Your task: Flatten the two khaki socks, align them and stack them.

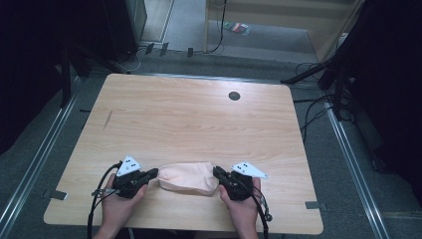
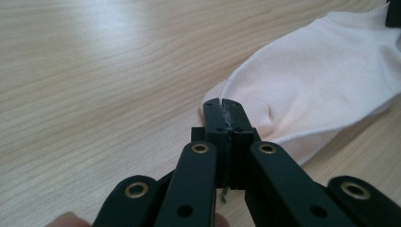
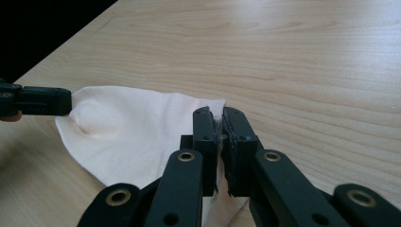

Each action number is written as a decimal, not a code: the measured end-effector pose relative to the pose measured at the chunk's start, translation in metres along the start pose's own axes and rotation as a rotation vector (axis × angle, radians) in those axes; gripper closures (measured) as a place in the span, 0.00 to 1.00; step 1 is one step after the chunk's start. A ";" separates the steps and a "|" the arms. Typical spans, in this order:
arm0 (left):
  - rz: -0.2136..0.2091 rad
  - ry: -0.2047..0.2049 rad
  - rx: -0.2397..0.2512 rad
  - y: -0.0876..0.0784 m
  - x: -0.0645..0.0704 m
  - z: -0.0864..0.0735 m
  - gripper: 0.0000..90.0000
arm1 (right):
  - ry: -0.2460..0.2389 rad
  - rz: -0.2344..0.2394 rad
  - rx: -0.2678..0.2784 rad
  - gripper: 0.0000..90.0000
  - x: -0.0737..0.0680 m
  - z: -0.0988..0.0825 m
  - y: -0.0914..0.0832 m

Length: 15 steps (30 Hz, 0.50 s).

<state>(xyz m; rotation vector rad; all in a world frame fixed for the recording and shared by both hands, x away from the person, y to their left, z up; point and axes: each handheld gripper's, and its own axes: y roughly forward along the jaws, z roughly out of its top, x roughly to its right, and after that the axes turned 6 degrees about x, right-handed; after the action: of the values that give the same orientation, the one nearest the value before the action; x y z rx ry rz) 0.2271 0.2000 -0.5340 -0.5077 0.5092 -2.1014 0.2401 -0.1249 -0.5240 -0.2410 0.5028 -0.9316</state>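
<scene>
Near the bottom edge of the high view, a pale sock [image 1: 188,178] lies flat on the wooden table [image 1: 199,119], stretched between two hand-held tools. The left gripper [image 1: 152,174], at lower left of centre, has its jaws clamped on one end of the sock; in the left gripper view a sliver of fabric sits pinched between the closed black jaws. The right gripper [image 1: 217,172], lower right of centre, pinches the opposite end, its jaws closed on the cloth edge. A small dark hole [image 1: 234,95] marks the table's upper right.
</scene>
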 end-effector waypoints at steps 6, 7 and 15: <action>0.024 0.010 -0.028 0.004 -0.002 -0.003 1.00 | -0.017 -0.010 -0.027 0.95 0.001 -0.006 0.014; 0.028 0.005 -0.031 0.005 -0.003 -0.005 1.00 | -0.018 -0.011 -0.030 0.95 0.003 -0.007 0.016; 0.060 -0.031 -0.028 0.006 -0.007 -0.006 0.73 | 0.014 -0.049 -0.054 0.72 0.009 -0.014 0.022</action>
<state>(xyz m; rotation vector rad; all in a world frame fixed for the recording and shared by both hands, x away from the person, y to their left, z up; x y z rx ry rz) 0.2308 0.2038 -0.5434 -0.5341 0.5308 -2.0281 0.2533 -0.1197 -0.5475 -0.2968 0.5378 -0.9688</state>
